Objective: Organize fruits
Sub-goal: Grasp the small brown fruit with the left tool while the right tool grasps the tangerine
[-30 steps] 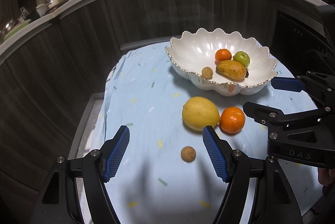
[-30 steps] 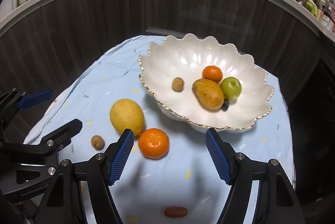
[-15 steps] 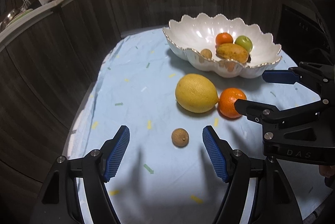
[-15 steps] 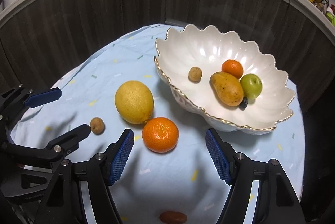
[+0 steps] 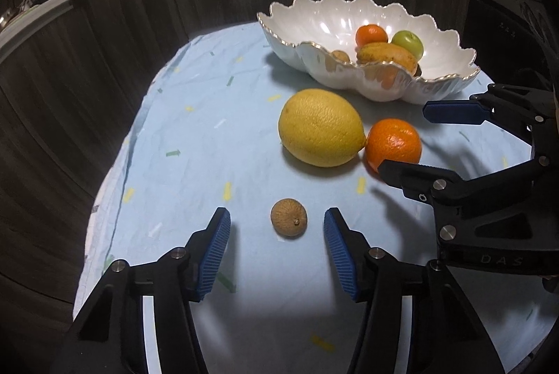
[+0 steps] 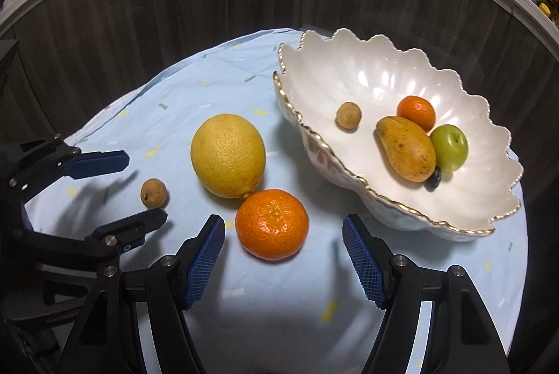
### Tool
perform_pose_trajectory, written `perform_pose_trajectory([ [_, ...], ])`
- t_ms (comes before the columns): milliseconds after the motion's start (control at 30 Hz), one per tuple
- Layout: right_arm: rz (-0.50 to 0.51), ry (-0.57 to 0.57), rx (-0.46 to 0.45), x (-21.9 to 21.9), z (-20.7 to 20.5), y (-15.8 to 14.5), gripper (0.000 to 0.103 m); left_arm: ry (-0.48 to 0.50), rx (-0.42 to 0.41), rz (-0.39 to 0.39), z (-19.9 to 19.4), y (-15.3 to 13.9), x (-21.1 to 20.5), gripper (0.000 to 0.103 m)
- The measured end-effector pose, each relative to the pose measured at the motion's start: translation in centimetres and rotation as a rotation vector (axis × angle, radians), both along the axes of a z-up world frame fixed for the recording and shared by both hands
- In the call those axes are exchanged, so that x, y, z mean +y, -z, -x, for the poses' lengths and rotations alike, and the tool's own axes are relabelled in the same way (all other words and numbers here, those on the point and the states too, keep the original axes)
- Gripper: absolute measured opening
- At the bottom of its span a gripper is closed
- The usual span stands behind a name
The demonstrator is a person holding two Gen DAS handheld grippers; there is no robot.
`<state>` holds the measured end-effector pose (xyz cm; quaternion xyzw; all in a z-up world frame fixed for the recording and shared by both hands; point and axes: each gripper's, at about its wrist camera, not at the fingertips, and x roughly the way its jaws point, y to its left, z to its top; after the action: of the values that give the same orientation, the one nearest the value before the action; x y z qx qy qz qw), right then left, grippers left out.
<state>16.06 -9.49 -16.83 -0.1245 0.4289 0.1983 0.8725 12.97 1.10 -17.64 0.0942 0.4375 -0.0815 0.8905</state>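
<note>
Left gripper (image 5: 276, 227) spread wide, small brown longan (image 5: 289, 217) centred low in frame between its pads, resting on the blue cloth (image 5: 195, 136), not touched; roundish, no long axis to align. Right gripper (image 6: 283, 243) equally spread, tangerine (image 6: 272, 223) lower centre between its fingers, touching the lemon (image 6: 227, 155); bowl (image 6: 394, 209) at right. Versus 0.5 s ago: both tongs moved forward, each fruit now framed closer, neither pinched yet
</note>
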Motion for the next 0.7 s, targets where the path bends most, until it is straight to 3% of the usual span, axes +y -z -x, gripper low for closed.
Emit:
perform_pose_trajectory([
  [367, -0.032, -0.008, 0.04, 0.2, -0.9, 0.9, 0.066, -0.001, 0.021, 0.025, -0.8, 0.8, 0.0, 0.041],
  [533, -0.045, -0.014, 0.074, 0.2, -1.3, 1.5, 0.052, 0.017, 0.022, 0.033, -0.7, 0.8, -0.4, 0.031],
  [700, -0.06, -0.005, 0.081, 0.1, -1.1, 1.6, 0.048, 0.022, 0.019, 0.034, -0.6, 0.7, -0.5, 0.023],
])
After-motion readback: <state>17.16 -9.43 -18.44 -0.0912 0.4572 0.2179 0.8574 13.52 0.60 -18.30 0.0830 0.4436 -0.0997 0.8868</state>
